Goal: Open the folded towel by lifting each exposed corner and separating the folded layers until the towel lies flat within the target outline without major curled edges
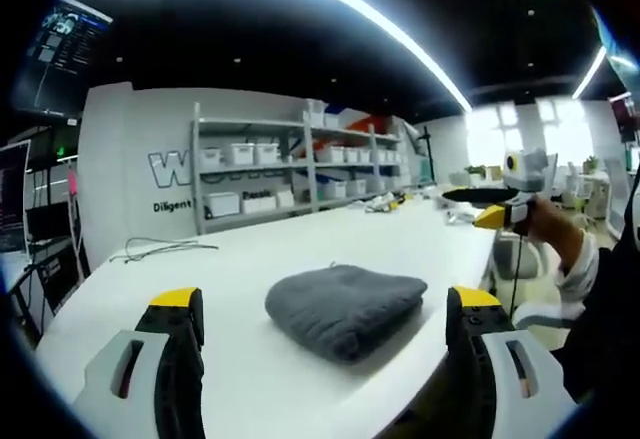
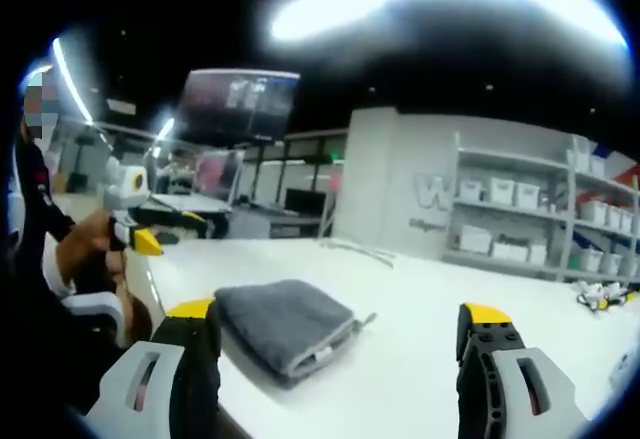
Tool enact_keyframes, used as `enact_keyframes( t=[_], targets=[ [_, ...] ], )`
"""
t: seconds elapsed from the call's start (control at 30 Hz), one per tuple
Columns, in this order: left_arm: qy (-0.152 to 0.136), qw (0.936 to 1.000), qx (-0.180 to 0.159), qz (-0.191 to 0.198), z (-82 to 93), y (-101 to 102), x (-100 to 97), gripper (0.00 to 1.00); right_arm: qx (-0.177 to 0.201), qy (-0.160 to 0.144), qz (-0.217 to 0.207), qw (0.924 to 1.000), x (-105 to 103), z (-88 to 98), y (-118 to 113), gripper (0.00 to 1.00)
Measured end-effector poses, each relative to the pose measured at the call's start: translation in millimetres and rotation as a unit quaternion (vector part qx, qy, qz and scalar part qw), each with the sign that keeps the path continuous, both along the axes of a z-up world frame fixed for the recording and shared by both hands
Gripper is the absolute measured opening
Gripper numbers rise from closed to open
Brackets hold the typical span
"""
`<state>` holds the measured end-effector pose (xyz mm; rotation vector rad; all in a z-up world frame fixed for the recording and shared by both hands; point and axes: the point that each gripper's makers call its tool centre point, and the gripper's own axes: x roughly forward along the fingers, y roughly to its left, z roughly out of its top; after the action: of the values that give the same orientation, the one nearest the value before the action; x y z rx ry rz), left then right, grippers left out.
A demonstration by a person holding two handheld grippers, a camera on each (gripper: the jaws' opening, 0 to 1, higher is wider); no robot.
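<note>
A grey towel (image 1: 345, 304) lies folded in a thick pad on the white table (image 1: 260, 259), close to its near edge. My left gripper (image 1: 325, 301) is open, its yellow-tipped jaws standing wide on either side of the towel and short of it, holding nothing. In the right gripper view the same towel (image 2: 285, 324) sits just beyond the left jaw, a small tag at its corner. My right gripper (image 2: 340, 314) is open too and holds nothing. Each gripper is held up in a hand at the other view's edge: the right gripper (image 1: 500, 199) and the left gripper (image 2: 150, 224).
A thin cable (image 1: 160, 249) lies on the table's far left part. Small items (image 2: 600, 297) sit at the far end. Shelves with white bins (image 1: 270, 174) line the back wall. A person's sleeve and arm (image 1: 585, 289) are beside the table edge.
</note>
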<state>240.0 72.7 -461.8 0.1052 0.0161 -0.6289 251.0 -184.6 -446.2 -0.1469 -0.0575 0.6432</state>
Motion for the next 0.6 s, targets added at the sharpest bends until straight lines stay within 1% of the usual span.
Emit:
enact_keyframes(
  t=[0.2, 0.6],
  targets=[
    [0.004, 1.0000, -0.005, 0.000, -2.2, -2.8, 2.5, 1.00, 0.001, -0.002, 0.000, 1.0000, -1.2, 2.4, -0.1, 1.00],
    [0.003, 1.0000, 0.007, 0.003, -5.1, -4.2, 3.6, 1.00, -0.007, -0.001, 0.003, 1.0000, -1.6, 0.0, 1.4, 1.00]
  ],
)
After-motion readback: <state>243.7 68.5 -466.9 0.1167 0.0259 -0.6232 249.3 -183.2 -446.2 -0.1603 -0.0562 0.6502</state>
